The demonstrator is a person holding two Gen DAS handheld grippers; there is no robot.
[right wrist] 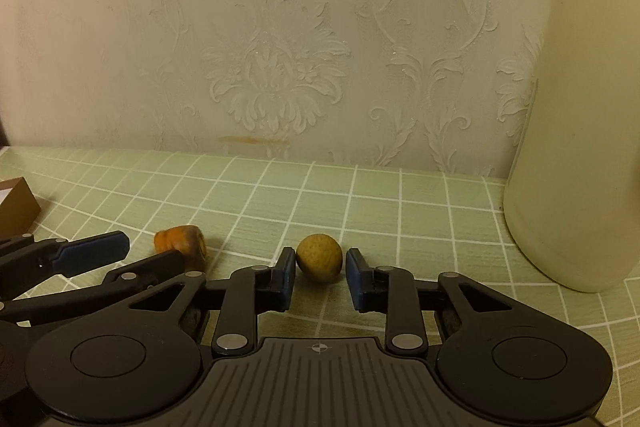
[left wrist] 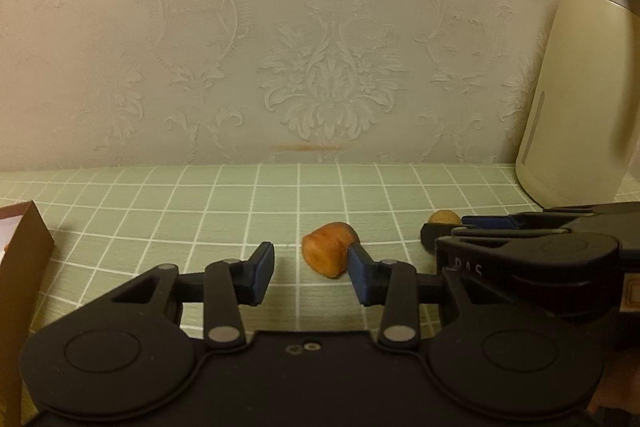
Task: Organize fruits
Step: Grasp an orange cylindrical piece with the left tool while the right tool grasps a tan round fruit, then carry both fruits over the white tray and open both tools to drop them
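Two grippers low over the counter (right wrist: 400, 195), side by side, both pointing at the wall.

Left gripper (left wrist: 311, 277): jaws wide open, holding nothing. Orange fruit piece (left wrist: 329, 249) lies on the counter just past the tips, off to the right-hand side of the gap; the right blue pad (left wrist: 359, 277) overlaps its edge in the left wrist view, contact can't be confirmed. Left pad well clear of it.

Right gripper (right wrist: 319, 279): jaws part open, straddling the round yellow-brown fruit (right wrist: 319, 258). Fruit sits on the counter at the tips, between the blue pads (right wrist: 286, 277). Left pad looks right against it or nearly so, thin gap on the right pad. Not clamped.

The two fruits lie near each other, orange piece to the left of the round one. In the right wrist view the left gripper's fingers reach in from the left edge, in front of the orange piece.

Brown cardboard box (left wrist: 22, 291) at the left edge of the counter, its contents not readable. Cream thermos jug (left wrist: 576, 83) stands upright at the right, by the wall. Counter has a green cover with a white grid. Embossed damask wallpaper (left wrist: 320, 27) behind, with an orange smear low down near the counter edge.
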